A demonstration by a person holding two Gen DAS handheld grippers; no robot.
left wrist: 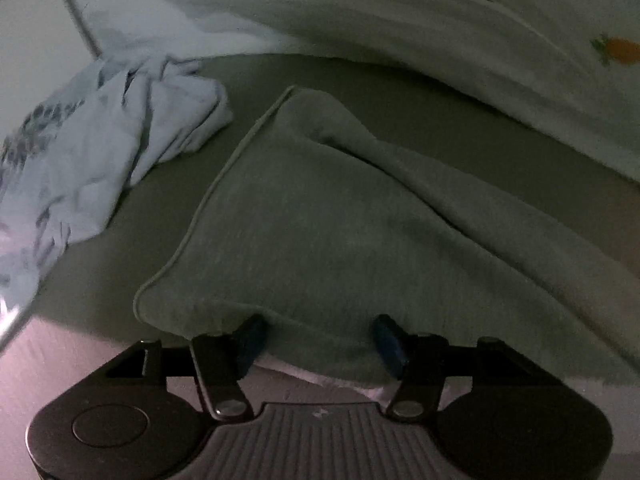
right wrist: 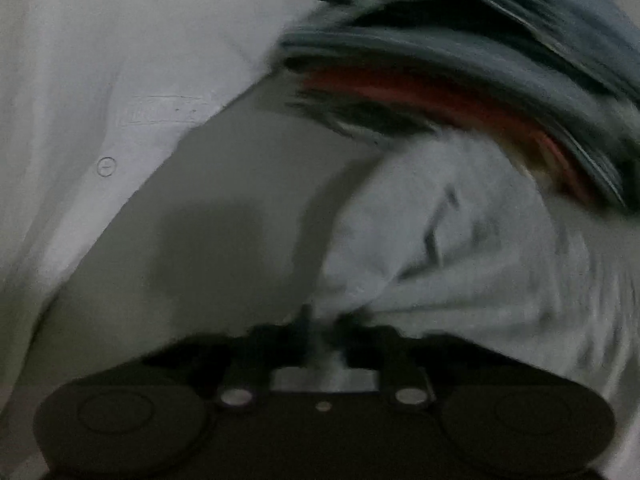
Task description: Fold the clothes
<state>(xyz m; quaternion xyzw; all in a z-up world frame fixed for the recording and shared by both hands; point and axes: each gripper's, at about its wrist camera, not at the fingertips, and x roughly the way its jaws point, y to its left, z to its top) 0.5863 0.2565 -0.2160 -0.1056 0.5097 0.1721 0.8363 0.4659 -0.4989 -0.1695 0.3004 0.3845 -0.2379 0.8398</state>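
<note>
Grey-green cloth (left wrist: pixel 320 220) is being shown lying on the dull olive bed surface (left wrist: pixel 460 120), its near hem directly ahead of the left gripper (left wrist: pixel 318 338) and partly draped over the bed's near edge. Its piped edge is running diagonally away from the near-left corner toward the far middle, so the long axis is being judged as leading away from the fingers and slightly rightward. The left fingers (left wrist: pixel 252 338) are being held apart, well released, with the cloth's hem lying between and just beyond them; no pinch is being made. A crumpled pale printed garment (left wrist: pixel 100 168) is lying toward the left edge, apart from the grey-green cloth. In the blurred right wrist view, the right gripper (right wrist: pixel 324 328) is being kept clenched, its fingers nearly together on what appears to be a fold of a pale grey garment (right wrist: pixel 460 248), beside a stack of folded clothes (right wrist: pixel 480 60). For the grey-green cloth, the left hand is being judged the nearer.
</note>
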